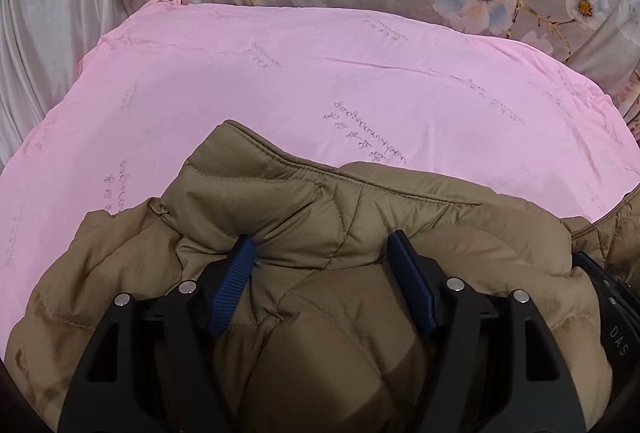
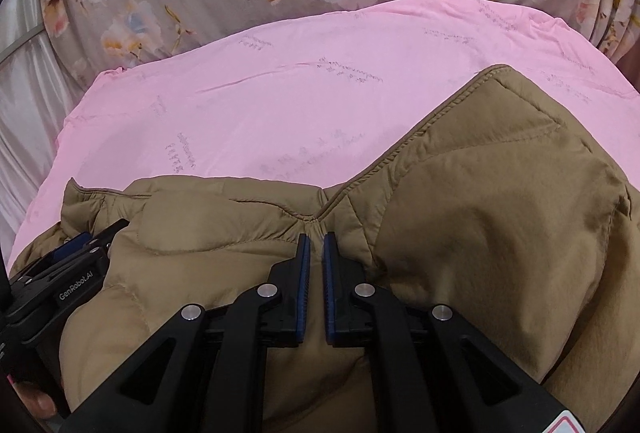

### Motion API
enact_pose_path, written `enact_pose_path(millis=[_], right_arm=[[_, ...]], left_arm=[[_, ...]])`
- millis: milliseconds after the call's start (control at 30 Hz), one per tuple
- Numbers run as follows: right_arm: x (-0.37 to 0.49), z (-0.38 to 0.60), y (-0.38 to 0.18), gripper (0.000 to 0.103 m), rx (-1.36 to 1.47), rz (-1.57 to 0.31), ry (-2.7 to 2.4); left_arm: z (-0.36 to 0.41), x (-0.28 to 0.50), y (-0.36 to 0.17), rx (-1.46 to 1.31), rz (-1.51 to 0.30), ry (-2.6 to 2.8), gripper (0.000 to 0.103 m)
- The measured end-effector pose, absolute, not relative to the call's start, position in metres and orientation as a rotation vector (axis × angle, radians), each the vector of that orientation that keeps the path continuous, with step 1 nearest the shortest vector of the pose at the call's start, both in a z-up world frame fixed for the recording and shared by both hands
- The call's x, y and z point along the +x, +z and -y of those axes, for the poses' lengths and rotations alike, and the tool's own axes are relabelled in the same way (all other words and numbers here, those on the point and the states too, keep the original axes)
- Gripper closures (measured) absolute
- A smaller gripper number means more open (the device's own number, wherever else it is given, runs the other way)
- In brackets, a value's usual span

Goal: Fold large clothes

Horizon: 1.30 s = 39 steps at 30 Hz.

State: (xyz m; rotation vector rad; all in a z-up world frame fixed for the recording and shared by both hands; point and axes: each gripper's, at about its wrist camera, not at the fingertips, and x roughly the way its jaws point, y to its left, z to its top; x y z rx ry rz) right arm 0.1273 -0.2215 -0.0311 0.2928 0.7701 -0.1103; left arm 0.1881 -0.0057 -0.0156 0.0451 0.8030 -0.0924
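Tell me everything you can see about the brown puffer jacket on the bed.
The brown jacket is a quilted, padded coat of smooth, slightly shiny fabric with stitched seams and a stand-up collar. It lies crumpled on a pink sheet, with one flat stitched panel raised at the right of the right wrist view. The right gripper is shut on a pinch of fabric beside a seam. The left gripper straddles a puffy fold, jaws wide apart.
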Motion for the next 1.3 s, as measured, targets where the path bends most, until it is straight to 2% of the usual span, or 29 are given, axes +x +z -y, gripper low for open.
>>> enact_pose_path(millis=[133, 267, 367, 500, 600, 833, 1033, 1067, 1133, 1200, 1267, 1300], right_arm=[[0.114, 0.232, -0.01, 0.099, 0.322, -0.741, -0.124], [0.095, 0.256, 0.025, 0.097, 0.288, -0.675, -0.212], [0.098, 0.284, 0.02, 0.097, 0.297, -0.691, -0.289], [0.103, 0.307, -0.015, 0.098, 0.384, -0.763, -0.317], [0.109, 0.304, -0.024, 0.098, 0.363, -0.787, -0.324], [0.113, 0.305, -0.035, 0.099, 0.384, -0.789, -0.317], [0.112, 0.305, -0.031, 0.099, 0.382, -0.79, -0.318], [0.111, 0.303, -0.028, 0.097, 0.373, -0.788, -0.325], [0.097, 0.291, -0.008, 0.086, 0.356, -0.757, -0.325], [0.078, 0.271, 0.018, 0.086, 0.37, -0.687, -0.256], [0.067, 0.244, 0.039, 0.081, 0.342, -0.65, -0.209], [0.063, 0.228, 0.045, 0.075, 0.327, -0.639, -0.172]], left_arm=[[-0.002, 0.187, -0.008, 0.008, -0.818, -0.12, 0.036], [-0.031, 0.182, 0.026, -0.054, -0.795, -0.119, 0.036], [-0.05, 0.194, 0.042, -0.05, -0.769, -0.056, 0.036], [-0.063, 0.224, 0.015, -0.019, -0.856, 0.033, 0.036], [-0.07, 0.231, -0.009, -0.043, -0.891, 0.031, 0.031], [-0.072, 0.239, -0.023, -0.079, -0.891, 0.035, 0.02], [-0.068, 0.238, -0.023, -0.068, -0.899, 0.05, 0.018], [-0.067, 0.237, -0.02, -0.058, -0.896, 0.059, 0.018], [-0.064, 0.227, -0.009, -0.023, -0.887, 0.09, 0.022], [-0.059, 0.201, 0.016, -0.019, -0.84, 0.051, 0.022], [-0.047, 0.175, 0.04, -0.012, -0.787, 0.01, 0.019], [-0.039, 0.163, 0.049, -0.001, -0.762, -0.016, 0.018]])
